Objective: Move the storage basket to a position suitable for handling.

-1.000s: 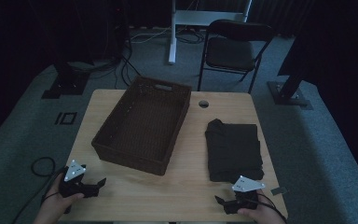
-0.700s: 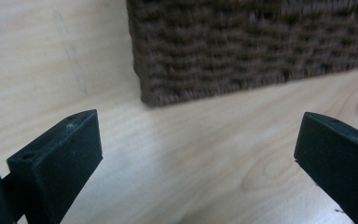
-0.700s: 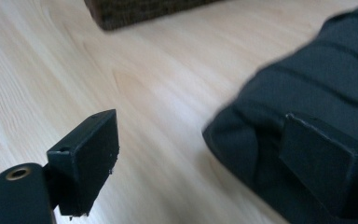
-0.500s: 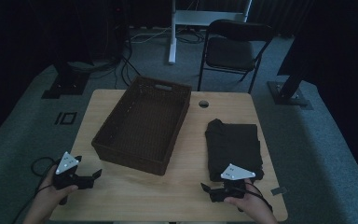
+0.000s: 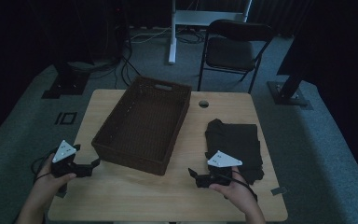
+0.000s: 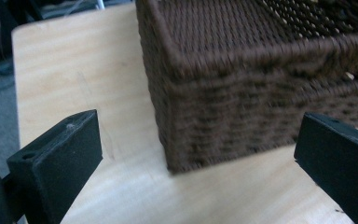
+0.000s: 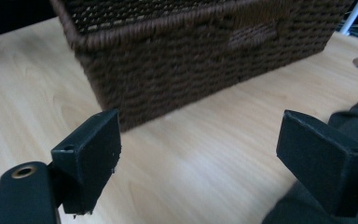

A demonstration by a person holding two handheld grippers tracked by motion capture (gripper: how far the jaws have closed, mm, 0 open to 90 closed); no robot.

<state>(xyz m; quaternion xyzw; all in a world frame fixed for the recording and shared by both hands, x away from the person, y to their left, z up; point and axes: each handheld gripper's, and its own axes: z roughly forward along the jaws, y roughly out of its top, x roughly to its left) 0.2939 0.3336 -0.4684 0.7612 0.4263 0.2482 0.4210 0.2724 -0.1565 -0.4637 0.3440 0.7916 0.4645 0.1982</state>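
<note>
Lower right of the high view: right hand-held gripper point(image 5: 200, 178), jaws wide, empty, sits just beside the folded dark cloth point(image 5: 235, 142) on the table point(image 5: 135, 196), likely to grab it. Lower left: left hand-held gripper point(image 5: 91, 166), wide too, faces the wicker basket point(image 5: 142, 123), perhaps to steady it.

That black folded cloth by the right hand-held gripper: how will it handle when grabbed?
The black cloth is probably floppy: its folded edges lie rumpled on the table. A one-edge pinch likely unfolds it. It looks light, and the right hand-held gripper, jaws open, may drag rather than lift it.
</note>
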